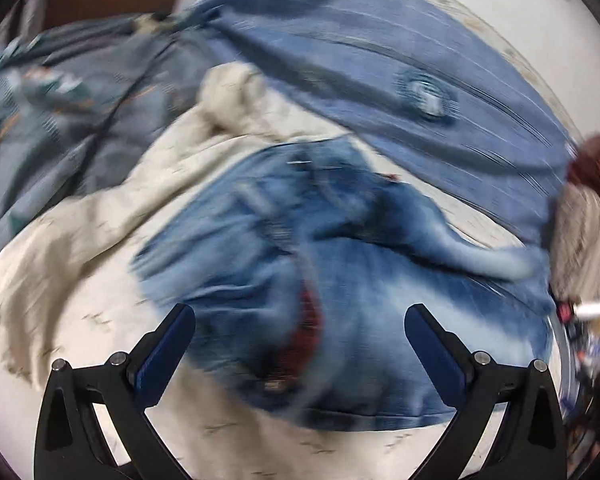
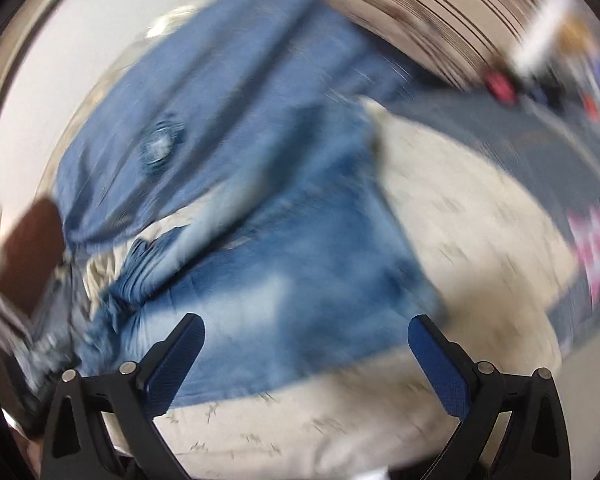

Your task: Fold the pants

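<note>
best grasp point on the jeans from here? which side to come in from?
Probably the near edge of the jeans, where the denim ends flat on the pale cover. Come in low from the near side: left gripper and right gripper are both open over that edge. Motion blur hides finer detail.

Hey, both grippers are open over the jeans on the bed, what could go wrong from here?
1. Other cloth crowds the jeans: a cream garment touches their edge, and a lighter blue garment lies behind. The left gripper or right gripper might pinch the wrong fabric.
2. The jeans look bunched at one side, so a fold may trap wrinkles.
3. Both views are motion-blurred; closing mid-swing could miss the hem.
</note>
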`<move>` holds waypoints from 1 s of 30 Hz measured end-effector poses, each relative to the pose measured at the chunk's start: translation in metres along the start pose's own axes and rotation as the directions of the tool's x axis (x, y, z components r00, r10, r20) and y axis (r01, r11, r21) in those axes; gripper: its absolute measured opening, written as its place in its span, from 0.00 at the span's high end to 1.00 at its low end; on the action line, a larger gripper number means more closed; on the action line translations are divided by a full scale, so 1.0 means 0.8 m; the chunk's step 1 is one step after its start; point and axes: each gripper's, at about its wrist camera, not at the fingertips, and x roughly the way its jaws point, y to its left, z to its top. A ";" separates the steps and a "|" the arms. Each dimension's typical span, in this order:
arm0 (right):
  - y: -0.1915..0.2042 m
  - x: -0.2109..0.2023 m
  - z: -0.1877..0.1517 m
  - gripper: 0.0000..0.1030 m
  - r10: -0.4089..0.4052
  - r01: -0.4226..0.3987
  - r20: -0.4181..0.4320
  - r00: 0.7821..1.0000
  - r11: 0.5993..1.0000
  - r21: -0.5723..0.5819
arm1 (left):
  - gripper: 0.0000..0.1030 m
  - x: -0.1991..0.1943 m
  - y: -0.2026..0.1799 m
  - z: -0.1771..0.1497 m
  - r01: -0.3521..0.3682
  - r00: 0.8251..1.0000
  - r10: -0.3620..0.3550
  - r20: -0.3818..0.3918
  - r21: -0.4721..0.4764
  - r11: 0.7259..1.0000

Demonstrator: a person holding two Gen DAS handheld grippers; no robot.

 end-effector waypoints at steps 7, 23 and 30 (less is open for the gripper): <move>-0.064 0.013 0.019 0.01 0.134 -0.109 -0.078 0.988 0.959 0.263 | 0.00 0.029 0.056 0.000 -0.018 0.993 -0.004 -0.116 -0.190 0.982; -0.073 0.058 0.010 0.27 0.086 -0.028 -0.154 0.984 0.939 0.343 | 0.00 0.056 0.081 0.009 0.006 0.985 -0.055 -0.162 -0.284 0.959; -0.071 0.055 0.011 0.68 0.039 0.012 -0.153 0.987 0.948 0.317 | 0.09 0.058 0.063 0.010 -0.048 0.970 0.001 -0.242 -0.188 0.981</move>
